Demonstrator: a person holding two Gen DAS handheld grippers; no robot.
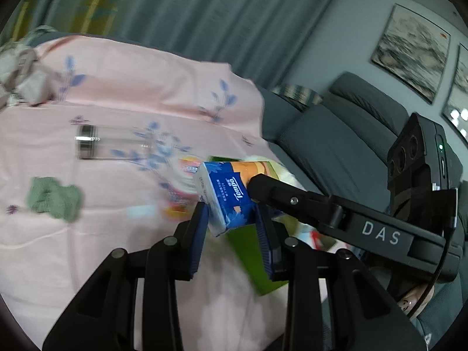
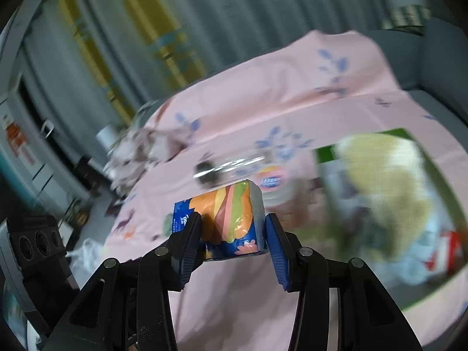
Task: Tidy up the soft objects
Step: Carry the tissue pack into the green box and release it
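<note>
A blue and orange tissue pack (image 1: 222,187) is held up above the pink floral sheet (image 1: 131,93). My left gripper (image 1: 231,209) is shut on its lower end, both blue pads pressing its sides. In the left wrist view a black finger (image 1: 272,193) of the right gripper reaches onto the pack from the right. In the right wrist view the same tissue pack (image 2: 234,207) sits between the pads of my right gripper (image 2: 234,219), which is shut on it. The left gripper's body (image 2: 35,242) shows at the lower left there.
A green box (image 2: 324,153) holding a pale yellow plush (image 2: 380,175) lies to the right on the sheet. A clear glass bottle (image 1: 111,146), a green cloth (image 1: 54,199), a round printed tub (image 1: 187,172) and crumpled beige fabric (image 1: 23,79) lie around. A grey sofa (image 1: 321,134) stands behind.
</note>
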